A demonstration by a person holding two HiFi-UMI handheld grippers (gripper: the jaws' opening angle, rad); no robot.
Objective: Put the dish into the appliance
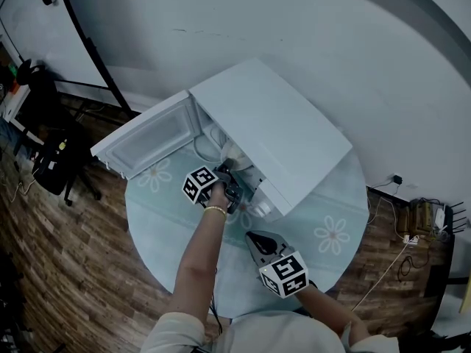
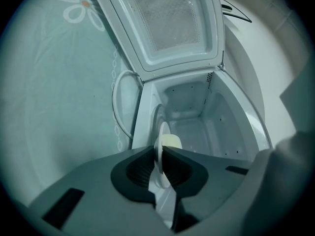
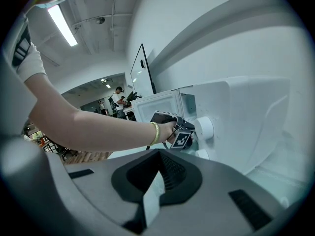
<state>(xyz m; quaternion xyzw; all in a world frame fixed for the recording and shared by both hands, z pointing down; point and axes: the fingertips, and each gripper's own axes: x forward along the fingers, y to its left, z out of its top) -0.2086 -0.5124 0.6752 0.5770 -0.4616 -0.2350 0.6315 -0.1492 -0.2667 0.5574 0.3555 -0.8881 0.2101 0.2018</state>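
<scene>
Left arm reaches straight across the desk. Its tool is clamped on the rim of the upright dish at the open appliance's mouth. Right tool hangs back near the body, closed and empty.

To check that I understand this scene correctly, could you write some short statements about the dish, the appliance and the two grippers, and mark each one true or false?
1. The door of the appliance is open. True.
2. The right gripper holds the dish. False: the right gripper holds nothing. The fingers of the left gripper clamp the dish.
3. The dish lies flat on the appliance floor. False: it is held on edge at the opening.
4. The appliance stands on a round table with a flowered cloth. True.
</scene>
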